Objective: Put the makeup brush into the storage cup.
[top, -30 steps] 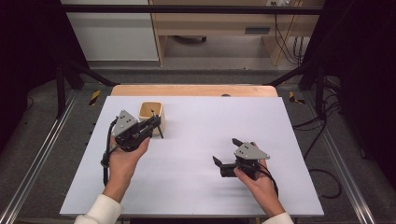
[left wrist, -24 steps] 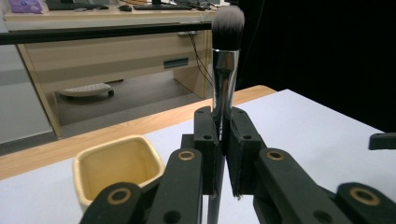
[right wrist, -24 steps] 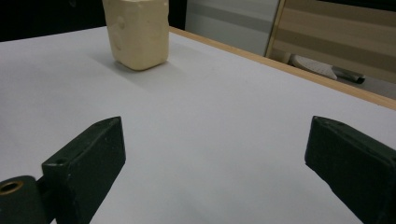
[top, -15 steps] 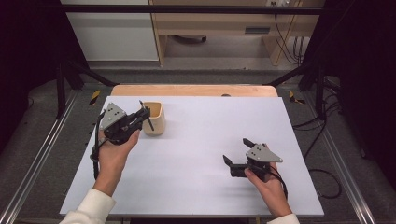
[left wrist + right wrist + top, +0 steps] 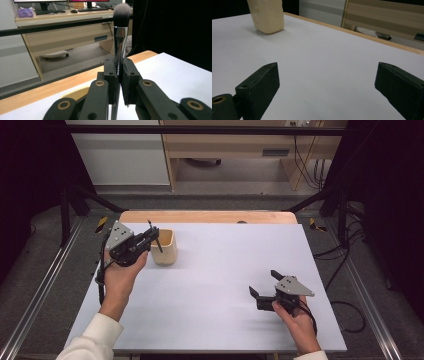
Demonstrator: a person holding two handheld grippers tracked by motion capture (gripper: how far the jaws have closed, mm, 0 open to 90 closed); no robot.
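Since 1 second ago, the left gripper [image 5: 150,240], clamped on the brush [image 5: 120,32], has lifted it out of the cup [image 5: 165,247], now at 3 o'clock. The right gripper [image 5: 265,285] waits, jaws apart.

You will find no readable text, label, brand, number or sign anywhere here: nothing legible on the table [image 5: 215,285], the cup [image 5: 164,247], the brush [image 5: 121,30] or the furniture behind the table.
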